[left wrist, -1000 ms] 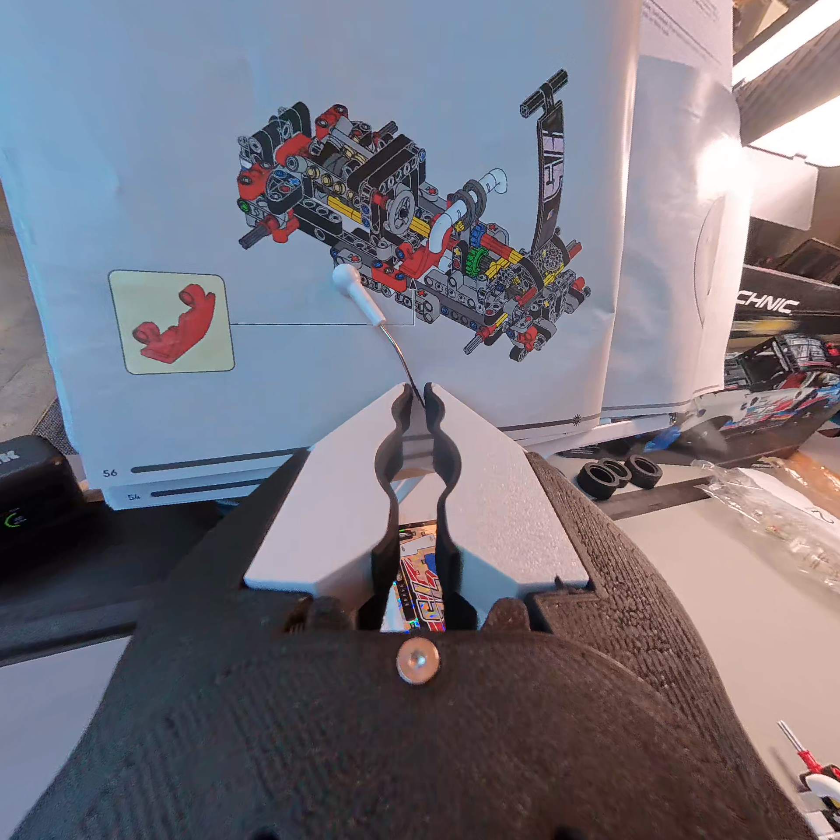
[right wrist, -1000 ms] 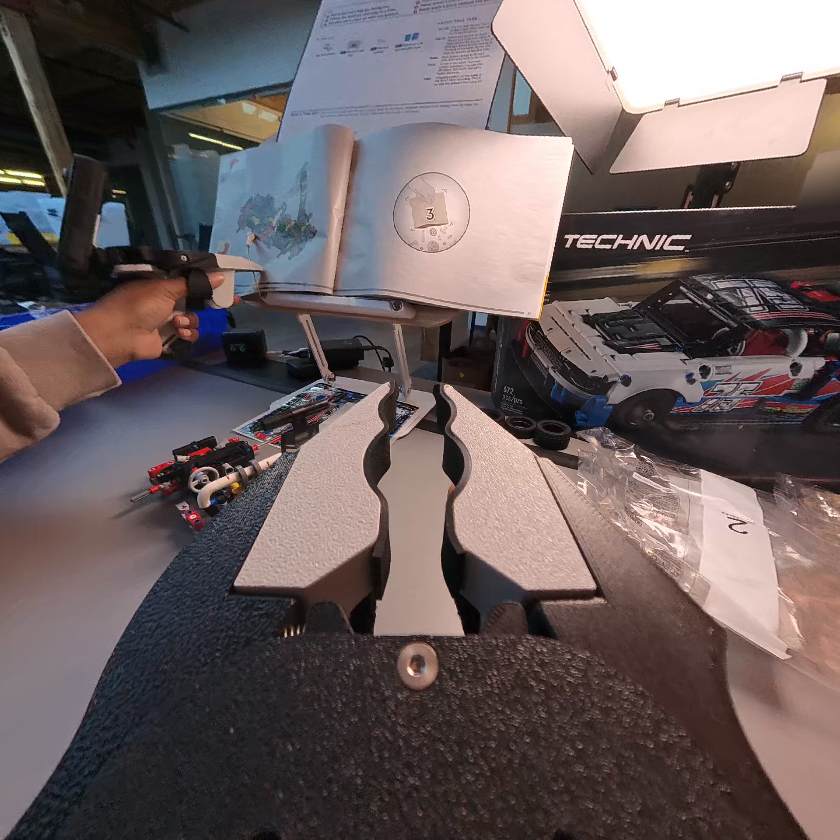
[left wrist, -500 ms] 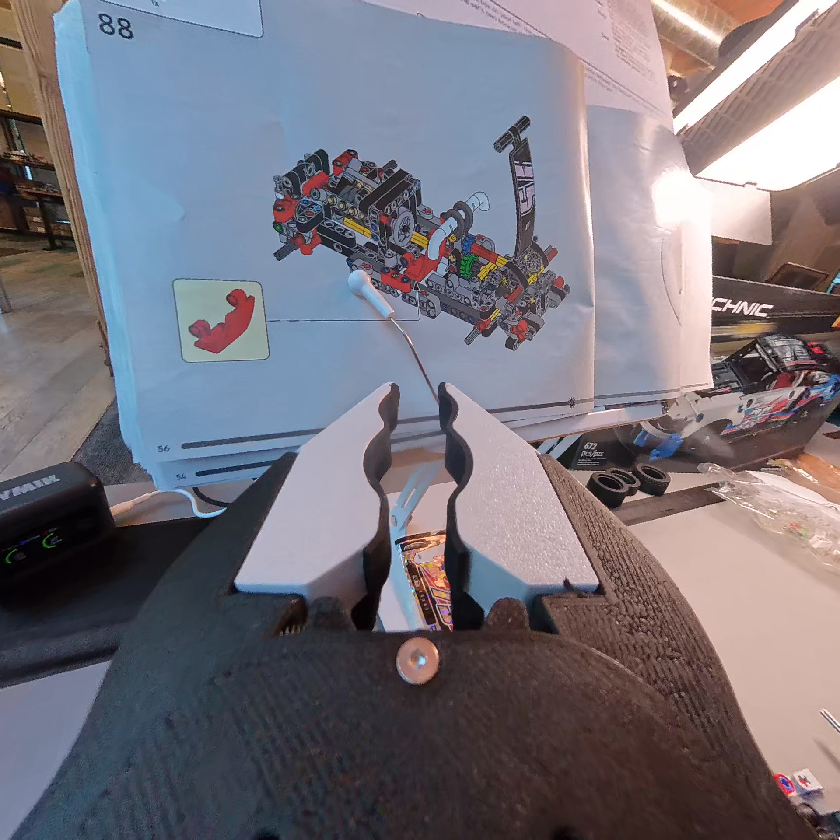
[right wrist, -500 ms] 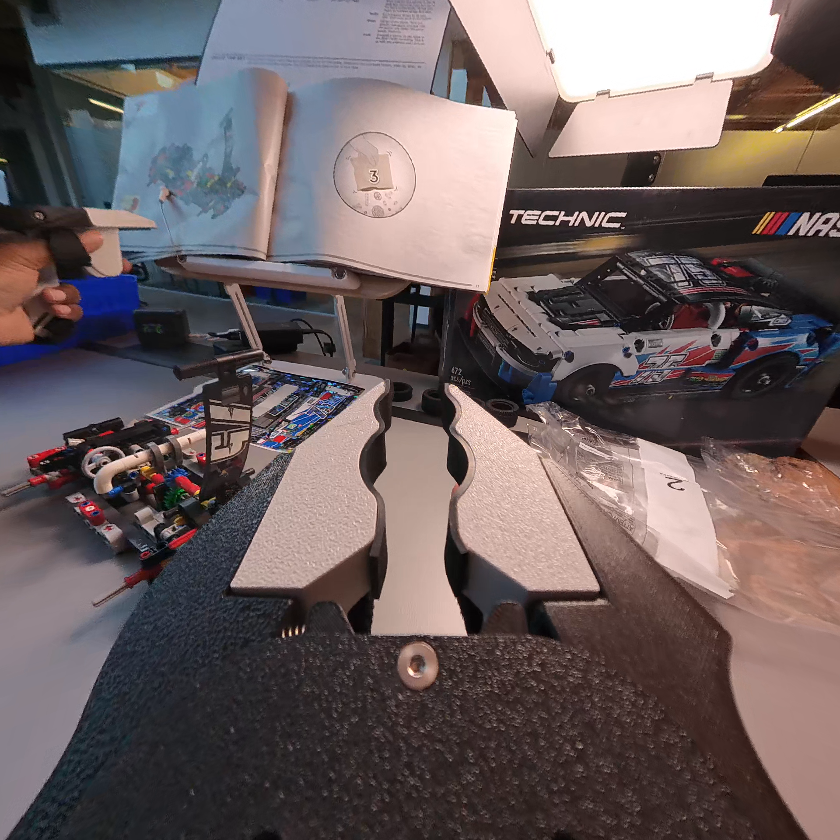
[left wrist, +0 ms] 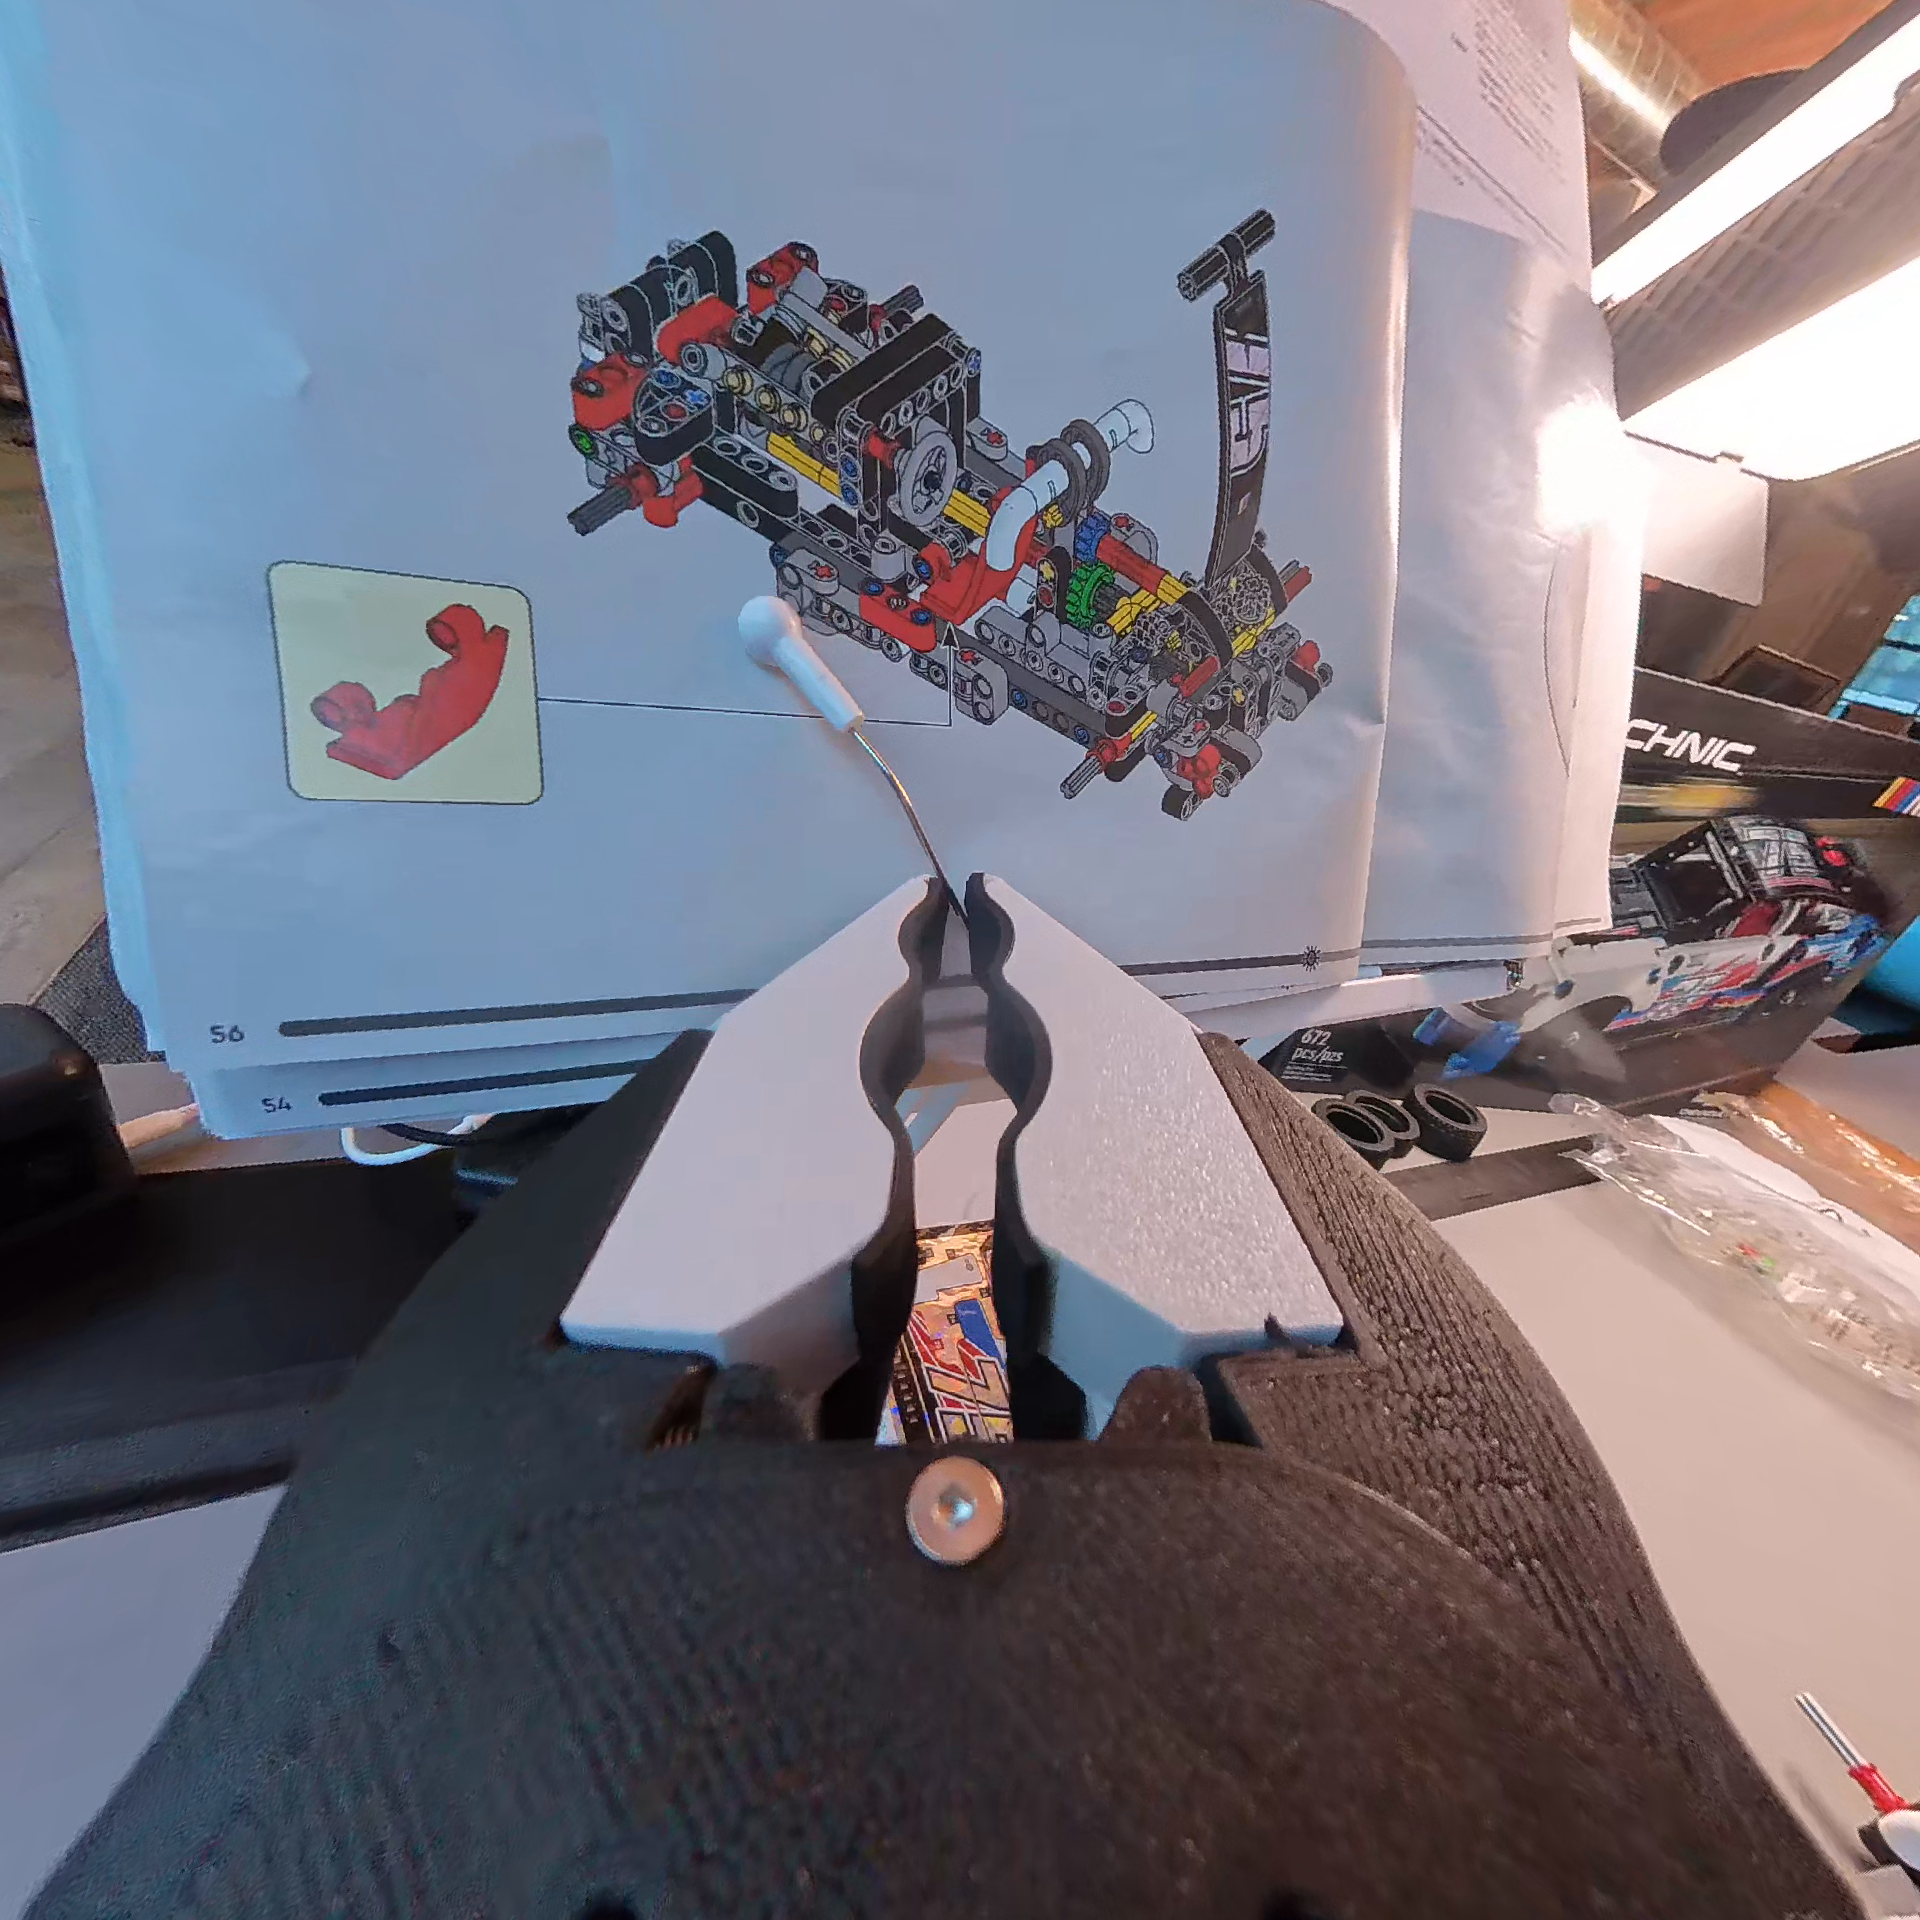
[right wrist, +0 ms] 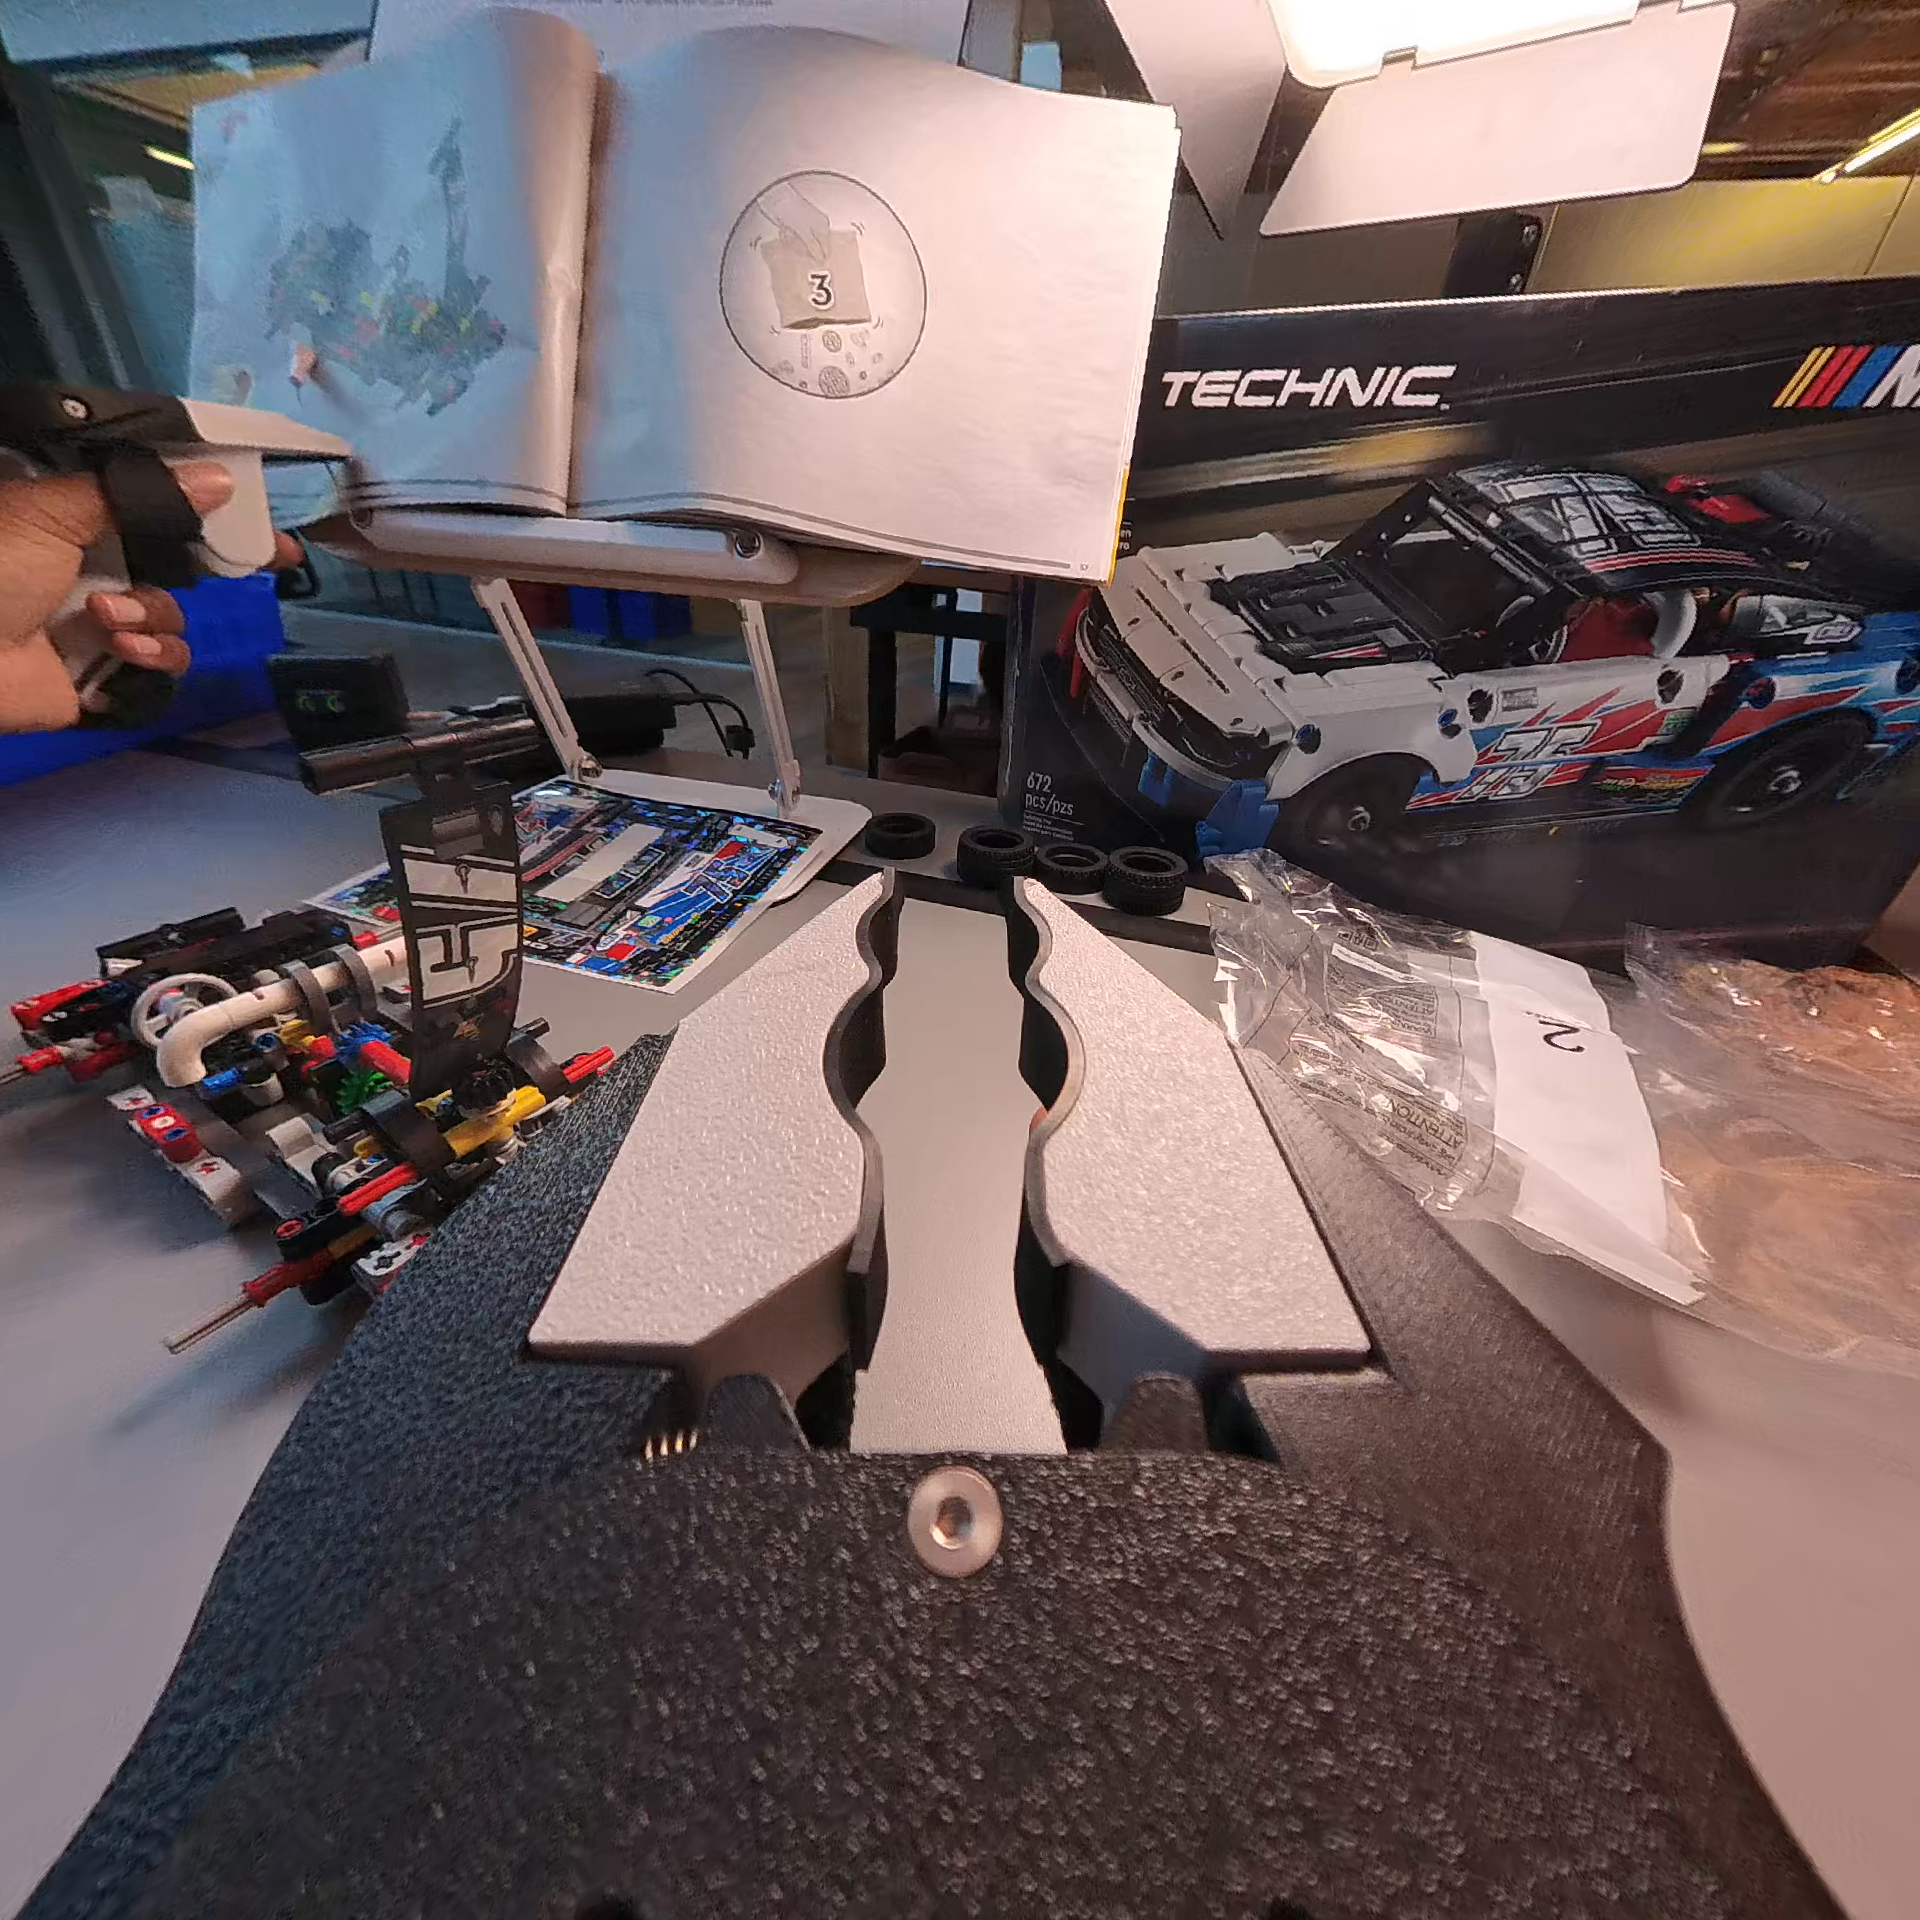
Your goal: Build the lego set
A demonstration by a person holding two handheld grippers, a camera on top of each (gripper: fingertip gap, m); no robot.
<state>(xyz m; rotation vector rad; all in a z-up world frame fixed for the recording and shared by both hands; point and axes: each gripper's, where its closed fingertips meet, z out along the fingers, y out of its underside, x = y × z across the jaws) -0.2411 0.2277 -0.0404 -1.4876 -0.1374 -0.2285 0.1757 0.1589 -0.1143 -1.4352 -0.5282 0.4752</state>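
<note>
- Pinching a thin wire page clip at screen centre, your left tongs are clenched on its stem against the manual.
- Your right tongs are released and hold nothing, above the worktop.
- The chassis sits at left, partly built.
- Still unfitted: four tyres, the sticker sheet, bagged parts. Plenty remains, I'd judge.

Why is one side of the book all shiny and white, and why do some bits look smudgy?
Left wrist view: lamp glare whitens the instruction book at its right edge. Right wrist view: the light panel is blown out, and the book's left page looks blurred.
</note>
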